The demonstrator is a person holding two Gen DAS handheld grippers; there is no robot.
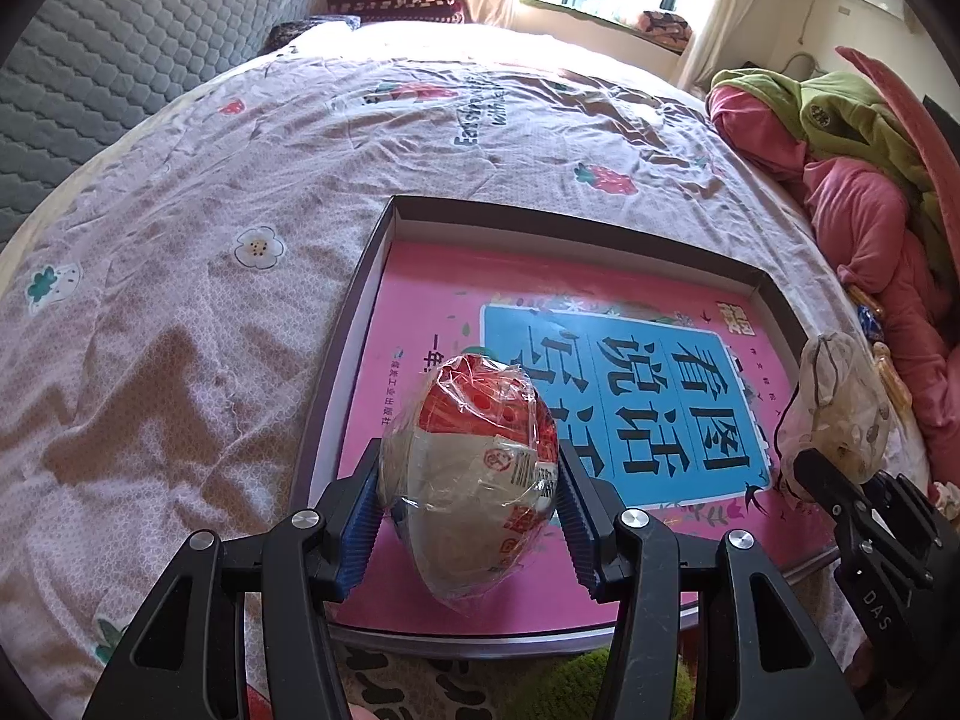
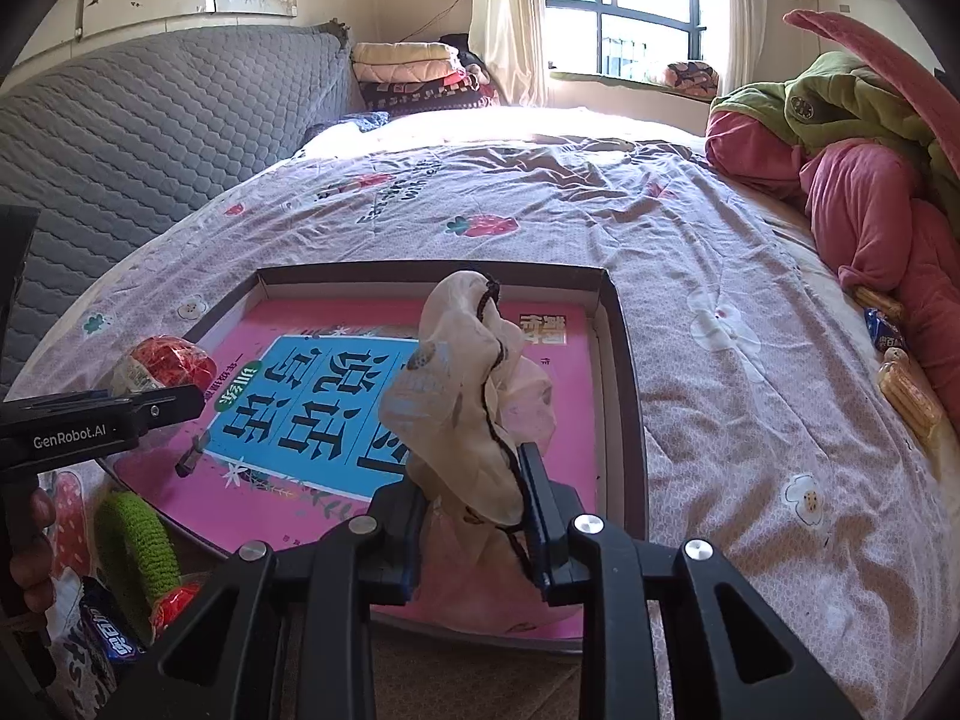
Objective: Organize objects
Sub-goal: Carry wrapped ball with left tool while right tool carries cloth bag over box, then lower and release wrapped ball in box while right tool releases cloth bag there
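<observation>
My left gripper [image 1: 471, 468] is shut on a round packet [image 1: 474, 420] in clear wrap, red on top and whitish below, and holds it over the near left part of a shallow dark-rimmed box [image 1: 576, 234]. A pink book [image 1: 432, 300] with a blue title panel lies flat in that box. My right gripper [image 2: 471, 468] is shut on a cream sheer pouch [image 2: 462, 372] with a dark drawstring, above the box's near edge [image 2: 624, 396]. Each view shows the other gripper at its side: the right one [image 1: 822, 474] and the left one [image 2: 180, 402].
The box rests on a bed with a pink flowered sheet [image 1: 180, 276]. Pink and green clothes [image 1: 852, 180] are heaped at the right, with snack packets [image 2: 900, 390] beside them. A green knitted item [image 2: 138, 546] and a blue wrapper [image 2: 108, 636] lie near left. A grey quilted headboard [image 2: 150, 132] bounds the left.
</observation>
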